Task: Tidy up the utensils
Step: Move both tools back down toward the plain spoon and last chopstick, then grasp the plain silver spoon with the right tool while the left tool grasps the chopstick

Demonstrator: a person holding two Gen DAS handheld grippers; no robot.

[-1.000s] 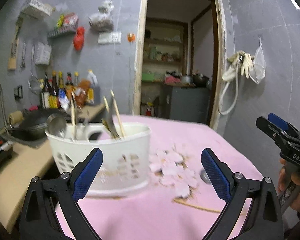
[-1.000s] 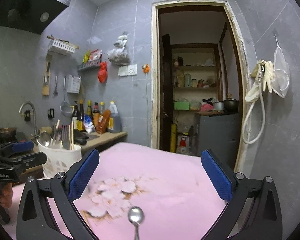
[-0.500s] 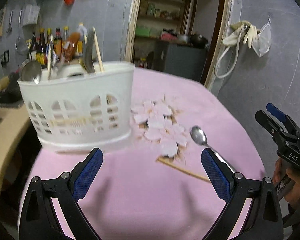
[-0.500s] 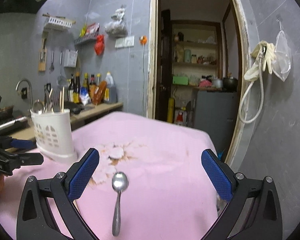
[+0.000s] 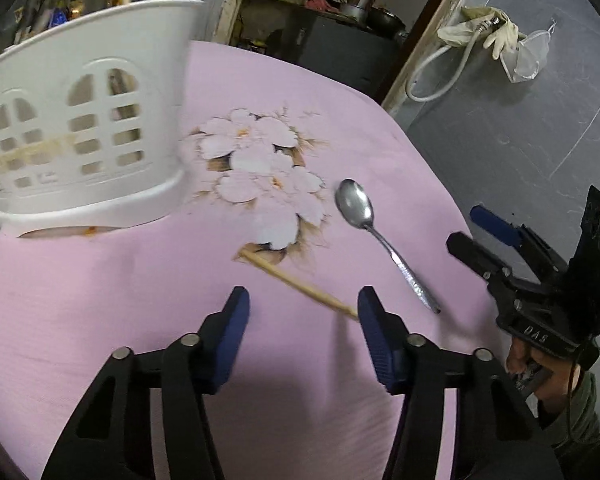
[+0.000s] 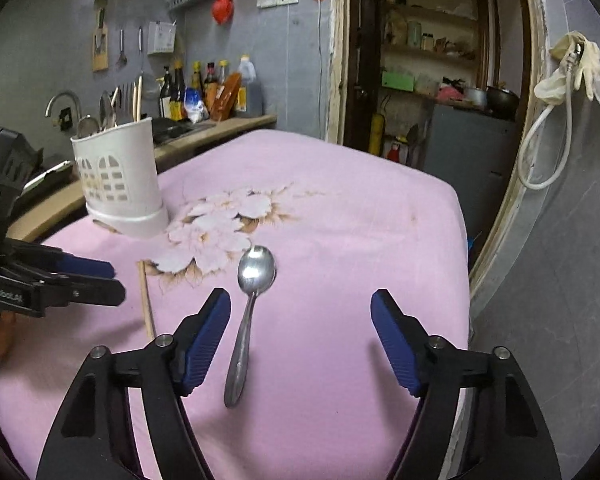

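Left wrist view looked steeply down onto the desk (image 5: pixel 100 320) under its pink flowered cloth, the left hand-held gripper (image 5: pixel 302 308) tilted toward the surface. Its jaws had just been closing and stood partly spread, pinching nothing; the near end of a wooden chopstick (image 5: pixel 296 282) lay just beside the right fingertip, and whether they touched could not be told. The metal spoon (image 5: pixel 374 232) lay to the right of the chopstick, bowl far, handle near, apart from it. At the right edge a hand (image 5: pixel 540 368) gripped the right hand-held gripper (image 5: pixel 470 232), which pointed left toward the spoon's handle without reaching it.

In the right wrist view that gripper (image 6: pixel 300 312) also angled down, its jaws just having been closing yet wide apart and empty. The spoon (image 6: pixel 248 312) lay between the fingers, nearer the left one, touching neither. The chopstick (image 6: pixel 145 300) lay further left.

The white slotted utensil holder (image 6: pixel 116 184) stood at the far left of the desk (image 6: pixel 360 208), upright, holding several upright utensils: a ladle or spoon bowls and pale chopsticks rose above its rim.
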